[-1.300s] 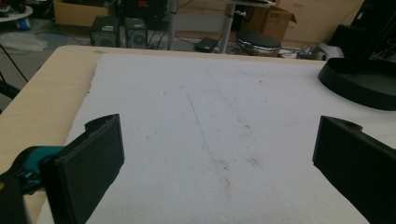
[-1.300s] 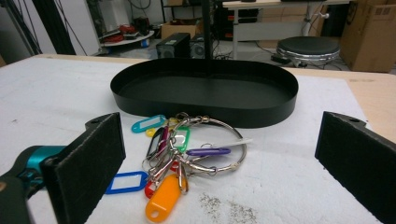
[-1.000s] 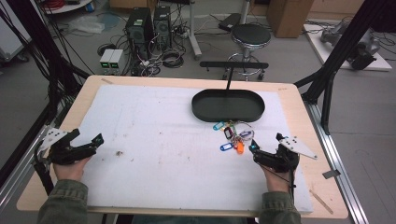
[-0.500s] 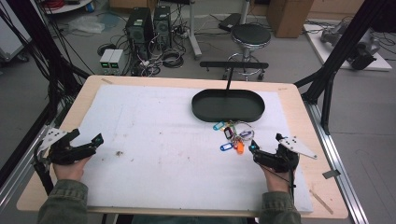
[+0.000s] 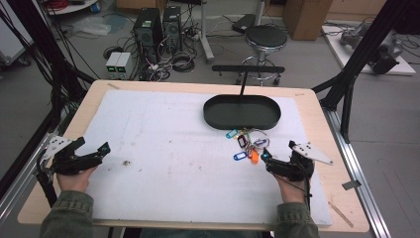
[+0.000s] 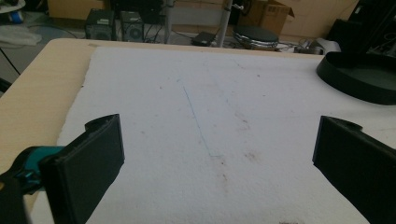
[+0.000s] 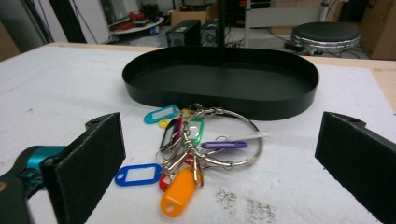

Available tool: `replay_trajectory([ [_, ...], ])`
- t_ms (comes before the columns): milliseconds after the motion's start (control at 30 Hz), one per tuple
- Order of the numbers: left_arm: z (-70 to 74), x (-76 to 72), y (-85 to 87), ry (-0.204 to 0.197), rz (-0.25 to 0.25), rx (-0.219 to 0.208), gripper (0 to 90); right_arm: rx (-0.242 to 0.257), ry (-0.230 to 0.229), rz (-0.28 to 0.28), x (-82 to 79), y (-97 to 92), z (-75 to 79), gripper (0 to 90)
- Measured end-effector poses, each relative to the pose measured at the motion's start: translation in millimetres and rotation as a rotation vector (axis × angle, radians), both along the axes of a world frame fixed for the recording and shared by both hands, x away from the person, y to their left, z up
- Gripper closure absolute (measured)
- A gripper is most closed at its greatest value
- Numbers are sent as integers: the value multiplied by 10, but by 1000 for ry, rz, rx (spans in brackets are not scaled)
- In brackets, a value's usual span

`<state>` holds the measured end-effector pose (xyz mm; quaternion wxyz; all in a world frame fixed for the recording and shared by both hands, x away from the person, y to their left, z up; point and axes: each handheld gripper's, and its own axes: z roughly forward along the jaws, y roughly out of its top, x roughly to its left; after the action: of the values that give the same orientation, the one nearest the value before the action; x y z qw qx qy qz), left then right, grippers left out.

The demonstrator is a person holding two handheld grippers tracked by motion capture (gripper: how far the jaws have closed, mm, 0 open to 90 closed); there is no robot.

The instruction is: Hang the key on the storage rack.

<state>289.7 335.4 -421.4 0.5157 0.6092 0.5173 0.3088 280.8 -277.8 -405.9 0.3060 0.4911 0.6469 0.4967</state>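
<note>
Both grippers open, keys just ahead of the right one

The left gripper rests at the mat's near left, jaws apart, empty. The keys lie right of centre, touching the tray's near wall, just beyond the right gripper, jaws wide.
</note>
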Motion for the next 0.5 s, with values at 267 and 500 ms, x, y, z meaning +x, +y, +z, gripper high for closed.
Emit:
replay_trajectory([
  [267,-6,5,-1,8,4,2,25,-40,41,32,100,111,32,5],
  [500,-10,10,0,13,1,2,25,-30,74,45,190,127,76,5],
])
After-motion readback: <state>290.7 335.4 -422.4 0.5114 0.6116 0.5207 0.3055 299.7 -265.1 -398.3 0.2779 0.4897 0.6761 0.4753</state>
